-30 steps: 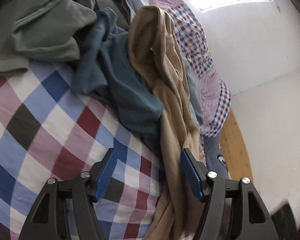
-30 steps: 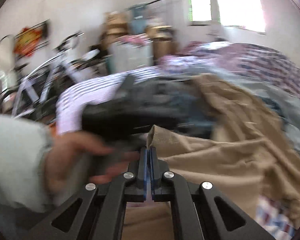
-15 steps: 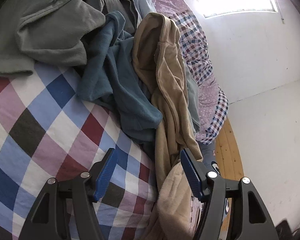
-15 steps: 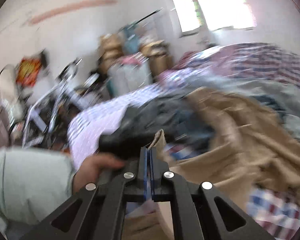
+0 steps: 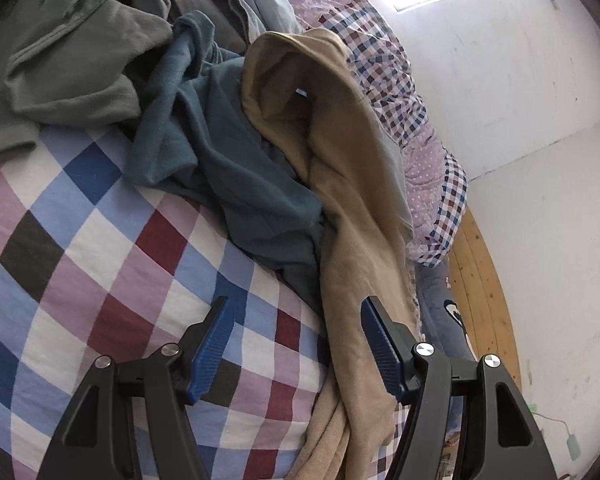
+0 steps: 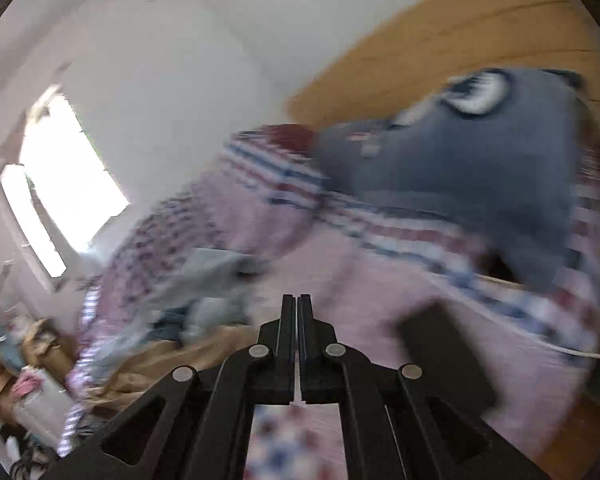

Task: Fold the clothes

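The left gripper (image 5: 294, 312) hangs spread over the checked bedsheet (image 5: 80, 240), the tan garment (image 5: 352, 208) draped beside the teal one (image 5: 228, 160). The right gripper (image 6: 296, 304) is closed (view blurred; contents unclear).

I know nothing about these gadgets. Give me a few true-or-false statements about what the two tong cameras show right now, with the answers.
1. The left tongs are open. True.
2. A tan garment hangs down past the bed edge, between the left tongs' fingers. True.
3. The teal garment lies on bare wooden floor. False: it lies on the checked bedsheet.
4. The right tongs are wide open. False: their fingers are pressed together; the blur hides whether any cloth is pinched.
5. The grey-green garment lies folded flat. False: it is crumpled in the pile.
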The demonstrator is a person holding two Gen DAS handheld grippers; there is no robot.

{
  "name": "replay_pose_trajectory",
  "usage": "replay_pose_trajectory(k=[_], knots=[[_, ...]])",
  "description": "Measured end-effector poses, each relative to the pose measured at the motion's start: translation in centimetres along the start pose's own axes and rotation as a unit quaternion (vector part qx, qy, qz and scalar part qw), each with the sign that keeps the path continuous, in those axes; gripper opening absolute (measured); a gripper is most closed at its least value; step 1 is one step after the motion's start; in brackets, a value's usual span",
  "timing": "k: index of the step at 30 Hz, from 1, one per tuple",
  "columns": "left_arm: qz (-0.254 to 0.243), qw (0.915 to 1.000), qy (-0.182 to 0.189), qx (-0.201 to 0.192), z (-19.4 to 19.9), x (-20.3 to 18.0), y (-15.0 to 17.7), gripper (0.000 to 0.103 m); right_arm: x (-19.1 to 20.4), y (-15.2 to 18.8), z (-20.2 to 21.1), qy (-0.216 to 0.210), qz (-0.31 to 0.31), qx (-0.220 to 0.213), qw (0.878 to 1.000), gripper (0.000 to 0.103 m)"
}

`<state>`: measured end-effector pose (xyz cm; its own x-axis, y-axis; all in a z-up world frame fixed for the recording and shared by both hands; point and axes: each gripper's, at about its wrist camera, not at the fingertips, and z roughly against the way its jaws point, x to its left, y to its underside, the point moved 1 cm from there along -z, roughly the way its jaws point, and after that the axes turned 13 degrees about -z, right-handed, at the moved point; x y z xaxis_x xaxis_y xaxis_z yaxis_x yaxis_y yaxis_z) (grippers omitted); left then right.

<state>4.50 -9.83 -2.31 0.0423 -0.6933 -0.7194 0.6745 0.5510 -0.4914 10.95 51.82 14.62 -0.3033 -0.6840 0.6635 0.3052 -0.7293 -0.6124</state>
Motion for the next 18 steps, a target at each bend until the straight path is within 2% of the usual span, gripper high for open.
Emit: replay_pose_trajectory(k=[1,3,6,7,8,10,14,18], knots=[[-0.001,1.0000,0.002,0.002,-0.1,-0.2,0.0,0.070,-0.7,0.5,0.0,0.014,0.003,0.006,1.000,0.000],[-0.004,1.0000,0.007,0.004,-0.3,-0.6,0.2,0.070,-0.7,1.9,-1.0,0.015,0.011,0.032,0.999,0.004],[-0.009,0.9998,0.015,0.009,-0.6,-1.3,0.5,0.070,2.0,4.2,-3.4,0.016,0.066,0.081,0.994,0.008],[-0.010,0.9997,0.017,0.010,-0.8,-1.5,0.5,0.070,2.9,4.9,-3.7,0.010,0.086,0.088,0.992,0.020],[-0.013,0.9997,0.020,0.011,-0.8,-1.8,0.6,0.070,3.7,5.7,-3.9,-0.001,0.102,0.092,0.991,0.042],[-0.023,0.9994,0.022,0.011,-0.9,-2.7,0.8,0.070,5.8,7.2,-4.8,-0.032,0.135,0.104,0.985,0.060],[-0.071,0.9973,0.008,0.018,-1.0,-4.2,1.0,0.070,9.0,9.4,-9.2,-0.061,0.174,0.144,0.972,0.061],[-0.119,0.9924,-0.005,0.030,-1.3,-5.6,1.3,0.070,10.4,11.2,-15.0,-0.055,0.196,0.175,0.963,0.061]])
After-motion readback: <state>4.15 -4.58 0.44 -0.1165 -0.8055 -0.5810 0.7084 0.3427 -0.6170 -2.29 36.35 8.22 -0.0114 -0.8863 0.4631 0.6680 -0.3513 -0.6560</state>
